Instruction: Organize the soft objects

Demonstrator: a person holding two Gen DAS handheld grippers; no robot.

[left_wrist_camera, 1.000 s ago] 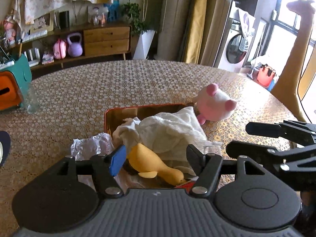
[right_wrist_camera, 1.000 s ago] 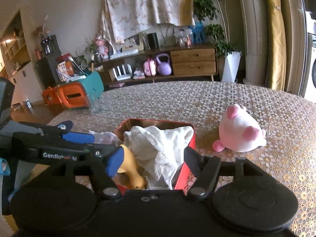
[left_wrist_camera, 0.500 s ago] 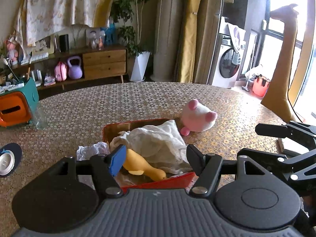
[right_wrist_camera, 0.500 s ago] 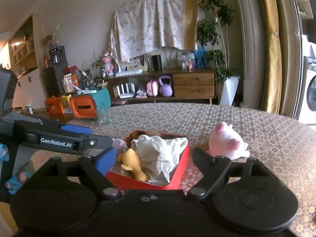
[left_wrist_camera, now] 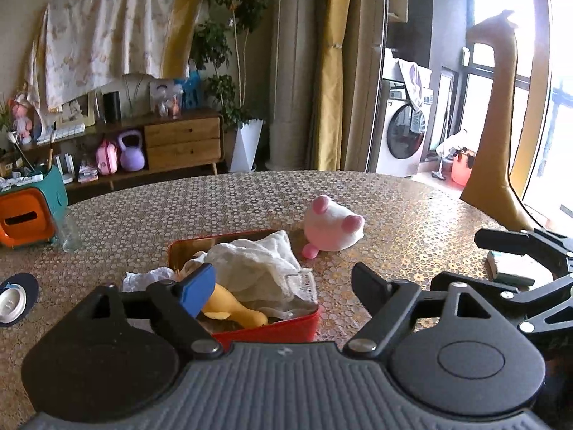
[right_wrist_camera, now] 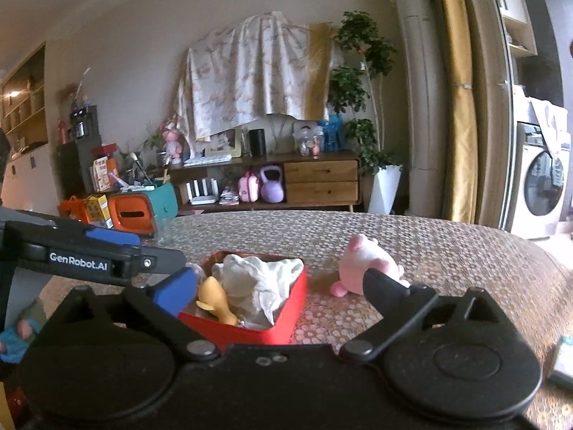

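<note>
Round table (left_wrist_camera: 412,215) with a honeycomb-patterned top. On it a red tin (left_wrist_camera: 272,328) holds a white cloth (left_wrist_camera: 258,268) and a yellow rubber duck (left_wrist_camera: 232,306); a pink plush toy (left_wrist_camera: 331,227) lies just beside the tin. Wooden sideboard (right_wrist_camera: 318,181) and washing machine (left_wrist_camera: 403,136) behind. Left gripper (left_wrist_camera: 283,286) and right gripper (right_wrist_camera: 283,286) both opening, jaws wide, nothing gripped.

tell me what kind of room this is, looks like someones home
Most likely a lived-in family living room. A low wooden sideboard against the wall holds toys and photos, a tall potted plant stands beside it, and a washing machine sits past the yellow curtains. The work happens on a round table with a patterned cover.
</note>
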